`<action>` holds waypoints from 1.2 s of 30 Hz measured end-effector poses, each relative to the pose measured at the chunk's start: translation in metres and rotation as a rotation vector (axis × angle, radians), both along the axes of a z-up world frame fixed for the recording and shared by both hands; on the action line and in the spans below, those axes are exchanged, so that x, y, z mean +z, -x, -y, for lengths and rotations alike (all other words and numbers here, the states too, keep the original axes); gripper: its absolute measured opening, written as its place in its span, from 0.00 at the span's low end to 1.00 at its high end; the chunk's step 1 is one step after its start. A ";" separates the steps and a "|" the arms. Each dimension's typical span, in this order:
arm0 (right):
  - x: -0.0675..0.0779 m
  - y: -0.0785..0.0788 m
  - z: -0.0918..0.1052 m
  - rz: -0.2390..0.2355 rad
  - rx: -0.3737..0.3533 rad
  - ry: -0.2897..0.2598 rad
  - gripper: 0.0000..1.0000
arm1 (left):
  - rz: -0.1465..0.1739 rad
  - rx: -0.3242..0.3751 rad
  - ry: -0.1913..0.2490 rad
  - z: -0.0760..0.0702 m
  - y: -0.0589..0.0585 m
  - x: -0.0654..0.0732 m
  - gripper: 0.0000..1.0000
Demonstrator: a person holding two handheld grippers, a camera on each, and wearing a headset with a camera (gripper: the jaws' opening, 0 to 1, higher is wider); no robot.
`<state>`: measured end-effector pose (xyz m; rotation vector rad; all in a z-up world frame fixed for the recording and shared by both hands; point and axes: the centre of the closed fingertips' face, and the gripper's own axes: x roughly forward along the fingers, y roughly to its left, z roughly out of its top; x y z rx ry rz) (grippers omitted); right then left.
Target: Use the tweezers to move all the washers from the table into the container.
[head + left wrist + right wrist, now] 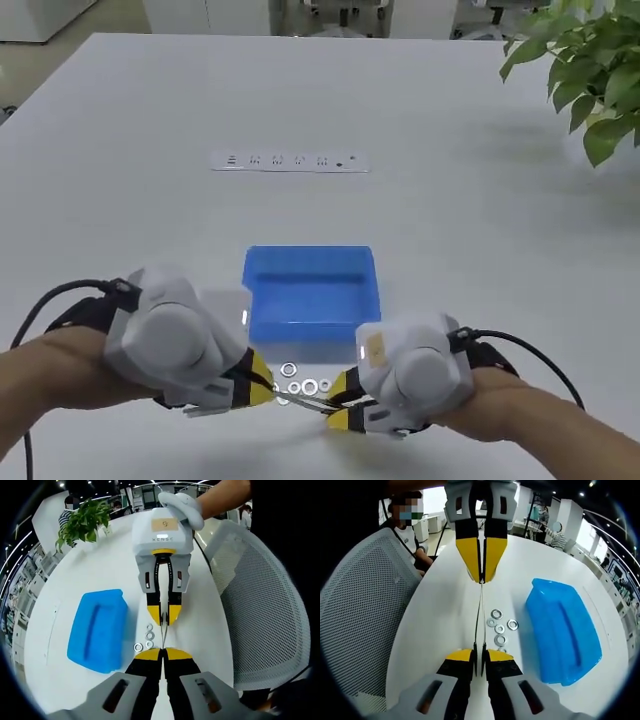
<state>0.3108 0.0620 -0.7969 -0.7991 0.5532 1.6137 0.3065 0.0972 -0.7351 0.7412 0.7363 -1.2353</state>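
In the head view my left gripper (262, 386) sits at the lower left of the frame, its yellow-tipped jaws pressed together on one end of the tweezers (305, 401). The tweezers run as a thin metal line across the lower middle, just above the white table (450, 220). Right above that line a small cluster of washers (306, 384) lies flat on the table, none of them in the tweezers. Above the washers, at centre frame, is the blue container (312, 290), and further up a white power strip (290, 160). At lower right my right gripper (340, 405) is clamped on the other end of the tweezers. A green plant (590, 70) fills the upper right corner.

In the left gripper view the container (97, 630) is at left, the washers (146, 637) just left of centre, beside the tweezers (163, 632), and a mesh chair (260, 605) at right.

In the right gripper view the chair (365, 610) is at left, the tweezers (481, 615) at centre, then the washers (500, 627), then the container (565, 630) at right.
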 end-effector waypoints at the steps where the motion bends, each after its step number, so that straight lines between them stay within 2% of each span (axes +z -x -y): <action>1: 0.000 0.000 0.000 0.000 -0.002 -0.002 0.11 | 0.001 -0.003 0.001 0.001 0.000 0.002 0.05; 9: 0.002 0.002 -0.002 -0.004 -0.014 -0.014 0.11 | -0.004 -0.011 -0.005 0.004 0.001 0.007 0.05; 16: 0.005 0.002 -0.006 -0.013 -0.028 -0.038 0.11 | 0.000 -0.017 0.014 0.008 0.001 0.020 0.05; 36: 0.009 0.004 -0.018 -0.027 -0.057 -0.085 0.11 | 0.014 -0.025 0.049 0.016 0.001 0.033 0.05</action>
